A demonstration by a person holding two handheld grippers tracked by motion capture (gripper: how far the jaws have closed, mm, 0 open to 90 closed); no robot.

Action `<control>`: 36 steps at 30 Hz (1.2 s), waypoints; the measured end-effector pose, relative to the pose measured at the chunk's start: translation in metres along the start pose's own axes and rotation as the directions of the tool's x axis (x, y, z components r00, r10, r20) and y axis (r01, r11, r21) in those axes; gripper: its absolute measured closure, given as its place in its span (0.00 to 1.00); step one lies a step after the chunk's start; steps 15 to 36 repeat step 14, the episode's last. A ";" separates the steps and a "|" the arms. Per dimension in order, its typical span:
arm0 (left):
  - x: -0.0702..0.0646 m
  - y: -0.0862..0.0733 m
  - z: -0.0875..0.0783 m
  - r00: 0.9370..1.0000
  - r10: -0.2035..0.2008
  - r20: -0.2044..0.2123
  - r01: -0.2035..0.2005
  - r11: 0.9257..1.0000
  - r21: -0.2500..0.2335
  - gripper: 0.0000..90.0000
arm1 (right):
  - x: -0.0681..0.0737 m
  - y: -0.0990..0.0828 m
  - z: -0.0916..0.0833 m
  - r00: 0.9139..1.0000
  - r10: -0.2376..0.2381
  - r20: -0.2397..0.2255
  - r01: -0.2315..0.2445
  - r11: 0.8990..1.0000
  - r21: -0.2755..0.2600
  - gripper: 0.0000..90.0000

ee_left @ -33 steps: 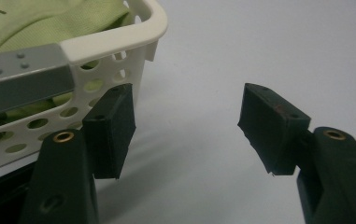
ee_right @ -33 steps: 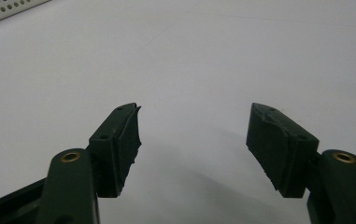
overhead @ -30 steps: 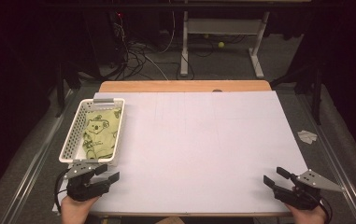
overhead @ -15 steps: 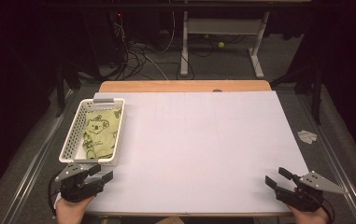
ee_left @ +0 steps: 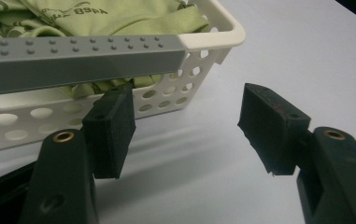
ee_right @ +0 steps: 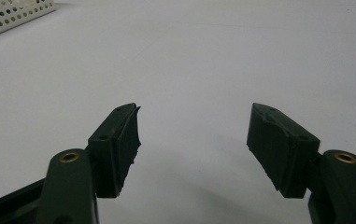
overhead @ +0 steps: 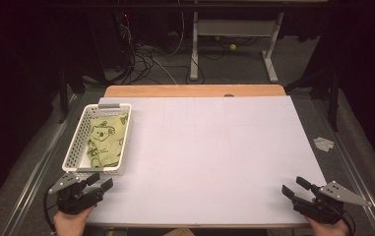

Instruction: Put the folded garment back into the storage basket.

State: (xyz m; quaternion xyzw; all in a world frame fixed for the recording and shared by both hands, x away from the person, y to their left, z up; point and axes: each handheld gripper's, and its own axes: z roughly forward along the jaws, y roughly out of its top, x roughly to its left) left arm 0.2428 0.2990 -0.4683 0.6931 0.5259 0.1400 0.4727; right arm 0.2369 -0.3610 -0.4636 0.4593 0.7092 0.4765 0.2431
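Observation:
A white perforated basket (overhead: 77, 147) stands at the table's left side with a folded light-green printed cloth (overhead: 107, 140) inside. My left gripper (overhead: 101, 182) rests at the near left corner, just in front of the basket's near end, open with nothing between its jaws. In the left gripper view, the left gripper (ee_left: 187, 100) faces the basket (ee_left: 208, 39), its grey handle bar (ee_left: 73, 58) and the green cloth (ee_left: 119, 18) close ahead. My right gripper (overhead: 295, 186) sits at the near right corner, open and empty; the right gripper (ee_right: 194, 112) looks over bare white table.
A white sheet (overhead: 209, 157) covers the table, with a wooden strip (overhead: 195, 91) along the far edge. A basket corner (ee_right: 7, 18) shows far off in the right gripper view. On the floor lie cables (overhead: 150, 59), a desk frame (overhead: 234, 29) and a paper scrap (overhead: 323, 143).
My left gripper has shifted a little to the left along the near edge. The right gripper, basket and cloth have stayed put.

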 end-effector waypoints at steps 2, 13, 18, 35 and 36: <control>0.000 0.000 0.000 1.000 0.004 -0.006 -0.004 1.000 0.005 0.37 | 0.000 0.000 0.000 1.000 0.000 0.001 0.000 1.000 0.001 0.39; 0.001 0.000 0.001 1.000 -0.013 -0.006 0.013 1.000 0.007 0.37 | 0.000 0.000 0.000 1.000 -0.001 -0.002 0.001 1.000 0.005 0.39; 0.001 0.000 0.001 1.000 -0.012 -0.006 0.012 1.000 0.008 0.37 | 0.000 0.000 0.000 1.000 -0.001 -0.002 0.001 1.000 0.005 0.39; 0.001 0.000 0.001 1.000 -0.012 -0.006 0.012 1.000 0.008 0.37 | 0.000 0.000 0.000 1.000 -0.001 -0.002 0.001 1.000 0.005 0.39; 0.001 0.000 0.001 1.000 -0.012 -0.006 0.012 1.000 0.008 0.37 | 0.000 0.000 0.000 1.000 -0.001 -0.002 0.001 1.000 0.005 0.39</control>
